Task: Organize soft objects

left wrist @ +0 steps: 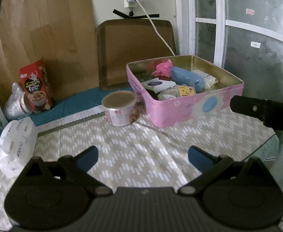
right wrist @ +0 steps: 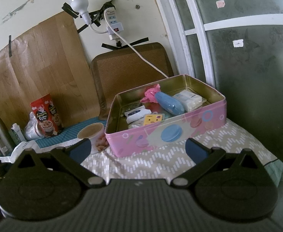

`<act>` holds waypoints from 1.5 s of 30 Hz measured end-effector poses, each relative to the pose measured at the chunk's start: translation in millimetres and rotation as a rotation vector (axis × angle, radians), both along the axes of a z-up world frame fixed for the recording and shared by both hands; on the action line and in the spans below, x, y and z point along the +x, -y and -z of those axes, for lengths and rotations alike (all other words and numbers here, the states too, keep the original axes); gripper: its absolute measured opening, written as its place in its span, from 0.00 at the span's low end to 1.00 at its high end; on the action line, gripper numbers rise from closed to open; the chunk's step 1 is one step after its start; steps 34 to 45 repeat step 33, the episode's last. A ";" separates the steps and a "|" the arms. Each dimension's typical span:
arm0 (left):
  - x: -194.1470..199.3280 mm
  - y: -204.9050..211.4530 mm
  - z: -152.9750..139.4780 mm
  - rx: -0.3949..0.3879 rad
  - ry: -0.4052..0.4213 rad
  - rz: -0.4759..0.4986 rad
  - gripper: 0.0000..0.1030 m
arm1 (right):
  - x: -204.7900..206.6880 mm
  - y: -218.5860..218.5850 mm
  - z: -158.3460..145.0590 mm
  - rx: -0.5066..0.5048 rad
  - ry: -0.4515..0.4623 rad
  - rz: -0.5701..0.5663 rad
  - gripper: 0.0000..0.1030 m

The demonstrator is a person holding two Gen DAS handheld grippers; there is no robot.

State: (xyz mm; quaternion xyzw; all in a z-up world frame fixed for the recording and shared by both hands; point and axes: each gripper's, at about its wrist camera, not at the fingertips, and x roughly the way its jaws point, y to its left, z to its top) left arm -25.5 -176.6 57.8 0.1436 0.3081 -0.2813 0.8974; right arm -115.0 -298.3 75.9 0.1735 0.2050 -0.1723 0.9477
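Observation:
A pink tin box (left wrist: pixel 182 108) stands on the patterned tablecloth, also in the right wrist view (right wrist: pixel 160 135). It holds several soft things: a pink cloth (left wrist: pixel 163 67), a blue pouch (left wrist: pixel 187 78), white tissue packs (left wrist: pixel 205 77) and a yellow pack (left wrist: pixel 185 90). My left gripper (left wrist: pixel 143 156) is open and empty above the cloth, in front of the box. My right gripper (right wrist: pixel 138 149) is open and empty just in front of the box's near wall; its body shows at the right of the left wrist view (left wrist: pixel 265 114).
A paper cup (left wrist: pixel 119 109) stands left of the box. A red cereal carton (left wrist: pixel 36 89) and a plastic bag (left wrist: pixel 16 102) sit at the back left on a teal mat. A white paper bag (left wrist: pixel 14 143) lies at the left. A brown tray (left wrist: pixel 135 52) leans on the wall.

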 end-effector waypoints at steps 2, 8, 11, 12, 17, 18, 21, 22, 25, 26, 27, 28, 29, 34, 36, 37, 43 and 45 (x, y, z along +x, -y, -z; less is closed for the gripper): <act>0.9 0.4 0.7 -0.001 -0.012 0.001 1.00 | 0.6 0.1 -0.7 -0.003 0.003 0.001 1.00; 0.7 1.2 1.7 -0.002 -0.033 0.008 1.00 | 2.9 -2.7 -4.9 -0.015 0.016 -0.011 1.00; 1.0 0.8 0.5 -0.003 -0.033 0.005 1.00 | 3.9 -4.7 -6.7 -0.023 0.020 -0.015 1.00; 0.9 0.3 -0.1 -0.005 -0.032 0.004 1.00 | 3.7 -4.2 -7.0 -0.024 0.022 -0.016 1.00; 0.8 -0.5 -0.9 -0.012 -0.035 0.006 1.00 | 5.0 -4.0 -7.1 -0.023 0.028 -0.021 1.00; 0.8 -0.6 -0.6 -0.011 -0.040 0.010 1.00 | 4.9 -4.5 -6.9 -0.023 0.028 -0.023 1.00; 1.8 -1.8 -1.0 -0.018 -0.053 0.017 1.00 | 4.9 -5.8 -7.3 -0.027 0.026 -0.029 1.00; 1.9 -2.3 -1.3 -0.021 -0.056 0.018 1.00 | 4.5 -6.1 -7.7 -0.029 0.028 -0.029 1.00; 0.2 -3.0 -2.0 -0.027 -0.053 0.019 1.00 | 3.7 -6.5 -8.8 -0.032 0.031 -0.027 1.00; -0.6 -3.2 -2.4 -0.028 -0.050 0.021 1.00 | 4.1 -6.1 -8.7 -0.033 0.030 -0.028 1.00; -1.5 -3.3 -2.8 -0.029 -0.046 0.022 1.00 | 3.6 -6.9 -8.9 -0.035 0.030 -0.027 1.00; -2.5 -3.4 -3.0 -0.030 -0.042 0.024 1.00 | 3.4 -6.8 -9.0 -0.036 0.029 -0.027 1.00; -3.9 -3.9 -3.5 -0.034 -0.035 0.026 1.00 | 3.2 -6.9 -9.2 -0.036 0.030 -0.028 1.00; -4.6 -5.5 -6.5 -0.057 -0.036 0.033 1.00 | 3.0 -6.5 -8.9 -0.045 0.035 -0.022 1.00; -4.6 -5.5 -6.5 -0.057 -0.036 0.033 1.00 | 3.0 -6.5 -8.9 -0.045 0.035 -0.022 1.00; -4.6 -5.5 -6.5 -0.057 -0.036 0.033 1.00 | 3.0 -6.5 -8.9 -0.045 0.035 -0.022 1.00; -4.6 -5.5 -6.5 -0.057 -0.036 0.033 1.00 | 3.0 -6.5 -8.9 -0.045 0.035 -0.022 1.00; -4.6 -5.5 -6.5 -0.057 -0.036 0.033 1.00 | 3.0 -6.5 -8.9 -0.045 0.035 -0.022 1.00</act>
